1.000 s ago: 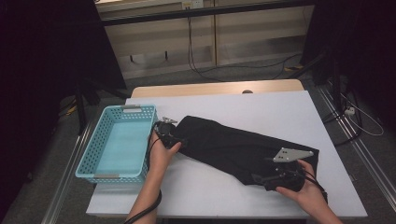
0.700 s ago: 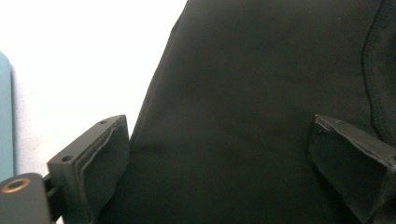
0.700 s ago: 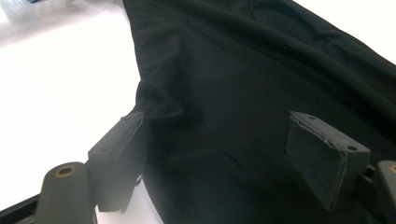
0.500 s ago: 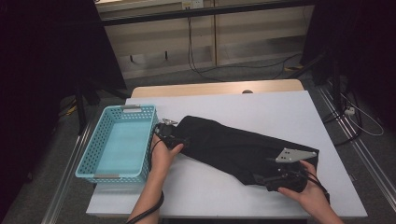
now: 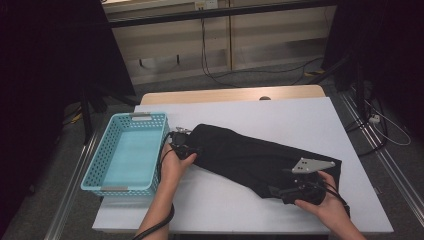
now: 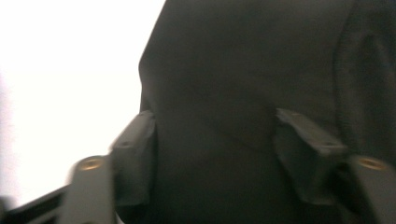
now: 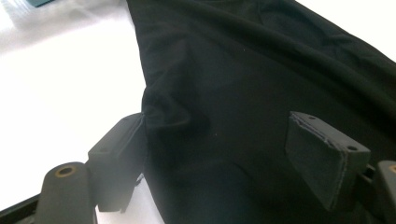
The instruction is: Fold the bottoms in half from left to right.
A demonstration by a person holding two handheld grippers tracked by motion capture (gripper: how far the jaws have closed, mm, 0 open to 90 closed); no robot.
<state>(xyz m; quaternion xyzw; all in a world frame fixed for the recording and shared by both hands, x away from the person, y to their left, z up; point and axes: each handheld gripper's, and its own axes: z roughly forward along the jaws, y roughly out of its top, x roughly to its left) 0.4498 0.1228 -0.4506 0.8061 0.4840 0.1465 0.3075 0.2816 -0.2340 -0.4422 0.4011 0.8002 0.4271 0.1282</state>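
Black garment (image 5: 250, 157) lay stretched slantwise across white table (image 5: 280, 112), just right of turquoise basket (image 5: 127, 152). Left gripper (image 5: 186, 148) sat at its upper-left end, jaws just closing with cloth (image 6: 219, 93) between them, not yet clearly pinching. Right gripper (image 5: 285, 192) sat at lower-right end, jaws apart astride cloth (image 7: 261, 84), left pad touching a bunched fold.
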